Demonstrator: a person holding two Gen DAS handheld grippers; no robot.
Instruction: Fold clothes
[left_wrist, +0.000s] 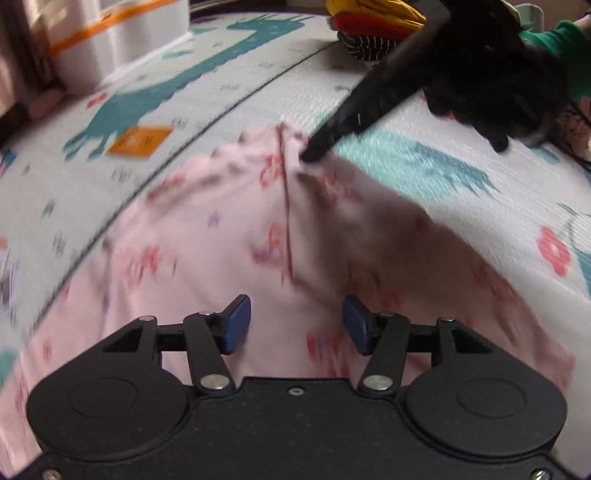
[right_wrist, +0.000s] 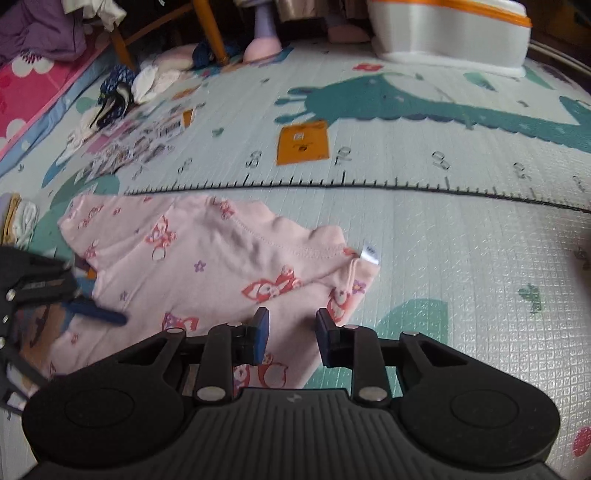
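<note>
we keep both grippers over the pink garment (right_wrist: 229, 258): left gripper (left_wrist: 296, 325) jaws spread, empty; right gripper (right_wrist: 291, 334) jaws parted, gripping nothing. pinch one hem layer only.

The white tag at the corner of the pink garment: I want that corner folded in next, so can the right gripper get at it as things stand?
Probably yes. The tag lies exposed on the mat, just ahead of the right gripper, whose jaws stand apart with nothing between them and nothing in the way.
</note>
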